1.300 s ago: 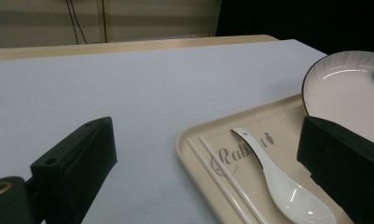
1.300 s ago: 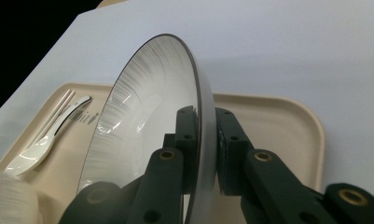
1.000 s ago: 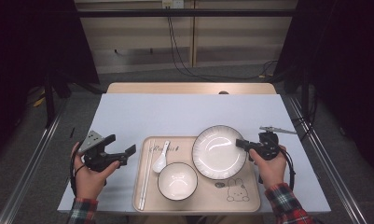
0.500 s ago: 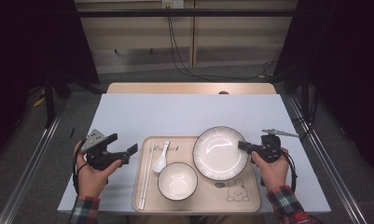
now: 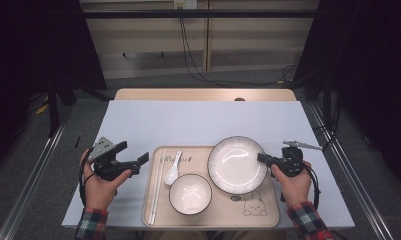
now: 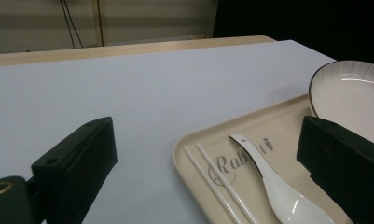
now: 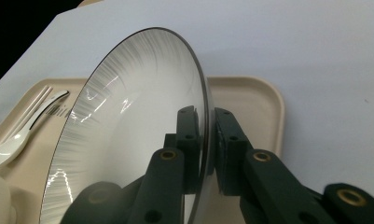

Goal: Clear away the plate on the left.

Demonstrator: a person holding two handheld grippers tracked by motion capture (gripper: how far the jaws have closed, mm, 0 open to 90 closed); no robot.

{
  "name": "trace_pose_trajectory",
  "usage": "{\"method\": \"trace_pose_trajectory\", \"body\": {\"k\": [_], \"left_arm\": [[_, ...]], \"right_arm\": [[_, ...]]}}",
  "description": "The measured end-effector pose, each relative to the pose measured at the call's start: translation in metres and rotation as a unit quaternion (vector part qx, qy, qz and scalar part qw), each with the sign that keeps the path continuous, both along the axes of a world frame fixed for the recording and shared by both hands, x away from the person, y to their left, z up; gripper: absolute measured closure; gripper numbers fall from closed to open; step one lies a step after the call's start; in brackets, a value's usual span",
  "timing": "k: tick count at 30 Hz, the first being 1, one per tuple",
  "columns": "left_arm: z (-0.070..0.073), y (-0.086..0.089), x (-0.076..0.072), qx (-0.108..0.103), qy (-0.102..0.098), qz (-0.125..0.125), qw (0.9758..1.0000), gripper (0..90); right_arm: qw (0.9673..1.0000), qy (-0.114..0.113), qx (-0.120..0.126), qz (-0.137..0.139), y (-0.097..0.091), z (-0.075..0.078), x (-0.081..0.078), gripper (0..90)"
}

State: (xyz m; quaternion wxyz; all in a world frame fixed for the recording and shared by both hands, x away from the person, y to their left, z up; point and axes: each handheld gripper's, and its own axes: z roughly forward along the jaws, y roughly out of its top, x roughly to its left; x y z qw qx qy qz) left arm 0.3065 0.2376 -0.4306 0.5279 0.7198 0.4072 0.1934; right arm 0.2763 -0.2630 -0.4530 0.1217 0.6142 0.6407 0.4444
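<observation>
White porcelain, the plate (image 5: 237, 164) sits on the right half of my beige tray (image 5: 268, 220), its right rim pinched between the jaws of my right gripper (image 7: 206, 140); just beside it lie a bowl (image 5: 190, 193), a spoon (image 5: 171, 171) and chopsticks (image 5: 156, 186); my left gripper (image 5: 144, 158) hangs wide, holding nothing, off the tray's left edge over the table (image 5: 198, 122).

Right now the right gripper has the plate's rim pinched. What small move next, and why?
Probably lift the plate slightly, straight up. The right gripper is shut on its rim, the plate overhangs the tray edge, and the bowl sits close beside it, so sliding sideways risks a bump.
</observation>
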Motion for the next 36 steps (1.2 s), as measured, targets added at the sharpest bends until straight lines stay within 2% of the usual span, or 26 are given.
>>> {"method": "trace_pose_trajectory", "body": {"k": [15,36], "left_arm": [[-0.0003,-0.0031,0.0008,0.006,0.000,-0.005,1.0000,5.0],[-0.0008,-0.0059,0.0029,0.003,0.000,-0.010,0.9999,5.0]], "right_arm": [[1.0000,0.007,-0.001,-0.002,-0.0038,-0.0037,-0.0048,81.4],[0.9998,0.021,-0.008,0.002,-0.0066,-0.0088,-0.0073,80.6]]}}
